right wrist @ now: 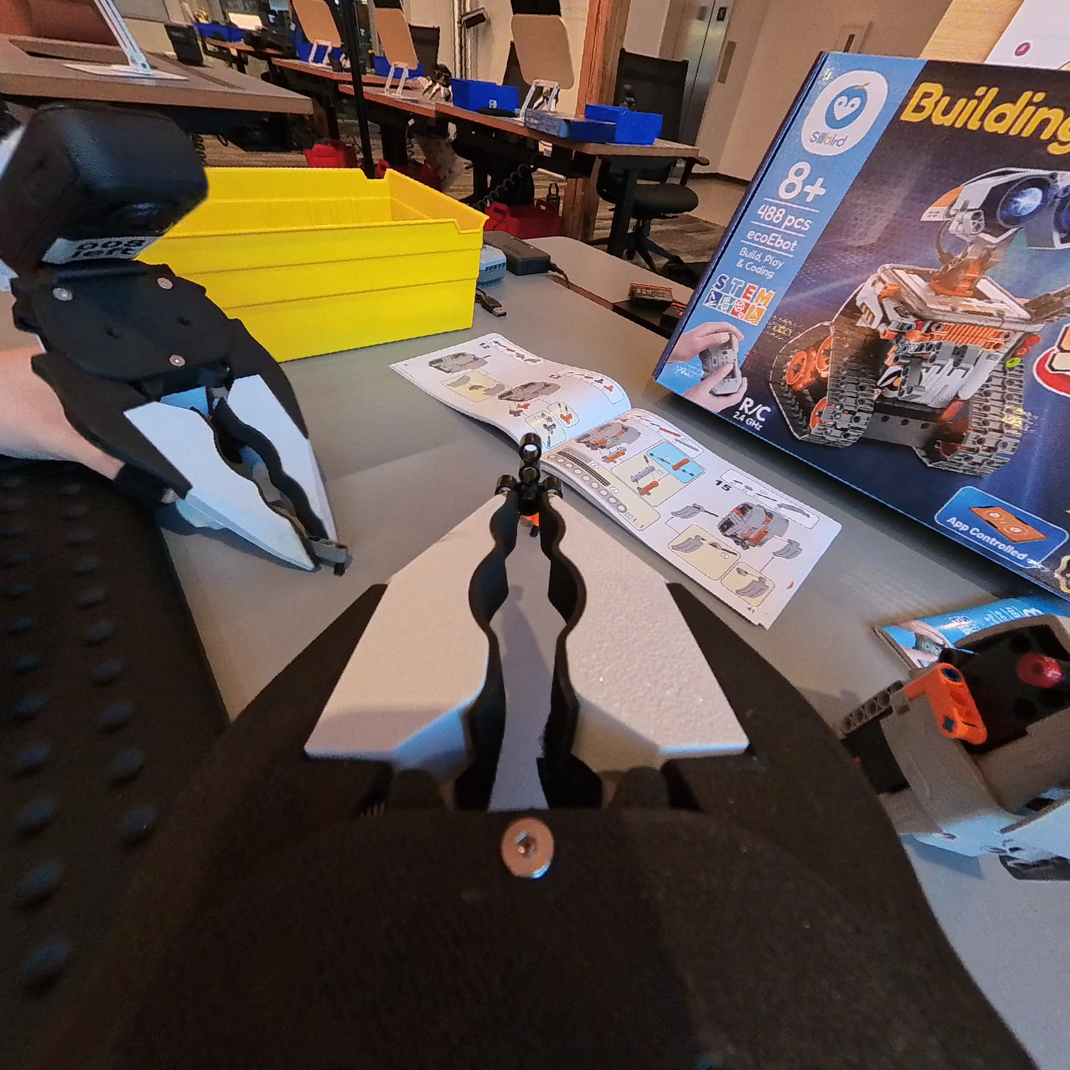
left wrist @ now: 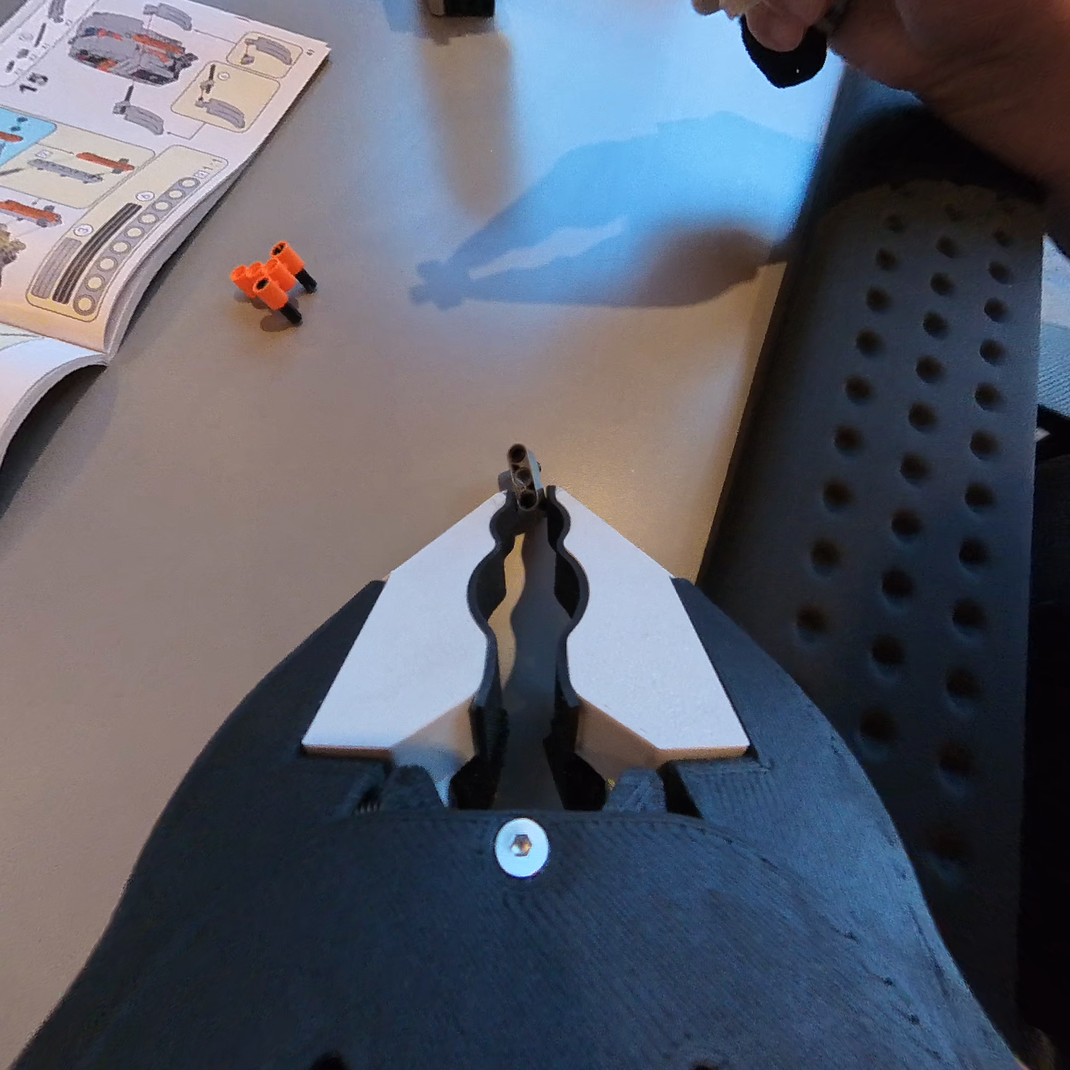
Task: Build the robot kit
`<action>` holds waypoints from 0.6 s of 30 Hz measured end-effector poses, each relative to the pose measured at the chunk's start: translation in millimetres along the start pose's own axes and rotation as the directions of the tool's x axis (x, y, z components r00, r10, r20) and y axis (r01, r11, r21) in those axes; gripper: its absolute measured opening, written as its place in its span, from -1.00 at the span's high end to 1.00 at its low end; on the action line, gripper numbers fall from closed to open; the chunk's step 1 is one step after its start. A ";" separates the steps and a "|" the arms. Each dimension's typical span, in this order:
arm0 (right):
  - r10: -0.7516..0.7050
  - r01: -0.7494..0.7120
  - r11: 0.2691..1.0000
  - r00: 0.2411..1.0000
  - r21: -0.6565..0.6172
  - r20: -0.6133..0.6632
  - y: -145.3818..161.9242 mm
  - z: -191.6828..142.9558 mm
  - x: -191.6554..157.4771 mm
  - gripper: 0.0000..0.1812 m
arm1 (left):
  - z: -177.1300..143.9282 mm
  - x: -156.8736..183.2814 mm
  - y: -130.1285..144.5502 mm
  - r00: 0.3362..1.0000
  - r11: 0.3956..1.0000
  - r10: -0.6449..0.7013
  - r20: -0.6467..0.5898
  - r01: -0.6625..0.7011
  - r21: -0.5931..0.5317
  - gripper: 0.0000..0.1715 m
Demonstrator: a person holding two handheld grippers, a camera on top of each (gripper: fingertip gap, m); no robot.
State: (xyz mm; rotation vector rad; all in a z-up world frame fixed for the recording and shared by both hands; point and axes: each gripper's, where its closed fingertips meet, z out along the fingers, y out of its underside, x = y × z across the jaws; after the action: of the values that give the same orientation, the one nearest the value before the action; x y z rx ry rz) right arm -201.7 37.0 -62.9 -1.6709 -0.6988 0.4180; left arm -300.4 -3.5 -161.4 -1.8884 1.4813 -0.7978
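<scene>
My left gripper (left wrist: 526, 497) is shut on a small grey beam with holes (left wrist: 524, 477), held just above the grey table (left wrist: 376, 434). The left gripper also shows in the right wrist view (right wrist: 324, 550), tip down near the table with the grey beam (right wrist: 330, 547) at its tip. My right gripper (right wrist: 528, 502) is shut on a small black piece with pins and an orange part (right wrist: 530, 480), held above the table in front of the open instruction booklet (right wrist: 625, 463). A small orange piece with black pins (left wrist: 273, 279) lies on the table left of the left gripper.
The booklet (left wrist: 116, 162) lies at far left. A dark perforated mat (left wrist: 915, 463) sits on the right, also in the right wrist view (right wrist: 75, 666). A yellow bin (right wrist: 324, 255), the kit's box (right wrist: 903, 289) and a partly built grey model (right wrist: 973, 741) stand around. A hand (left wrist: 926, 46) shows at top right. My hands' fingertips stand some 15 cm from each other.
</scene>
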 end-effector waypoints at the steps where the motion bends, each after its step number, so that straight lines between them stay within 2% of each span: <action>1: -0.001 0.001 1.000 1.000 -0.001 0.003 0.0 0.2 -0.7 0.95 | 0.2 0.3 0.1 1.000 1.000 0.025 0.014 -0.025 -0.002 0.93; 8: 0.018 -0.017 1.000 0.998 -0.019 0.064 3.7 4.2 -11.0 0.96 | -0.5 -11.2 -1.9 0.936 0.965 0.262 0.234 -0.260 -0.041 0.94; 18: 0.009 -0.006 0.999 0.998 -0.046 0.068 8.7 6.1 -12.6 0.96 | -1.4 -13.0 -2.0 0.944 0.973 0.229 0.240 -0.228 -0.031 0.93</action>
State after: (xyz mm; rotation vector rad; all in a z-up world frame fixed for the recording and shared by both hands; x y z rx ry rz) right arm -213.1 32.6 -73.9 -1.7097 -0.7581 0.4693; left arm -302.8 9.5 -160.2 -1.7066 1.5103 -0.4406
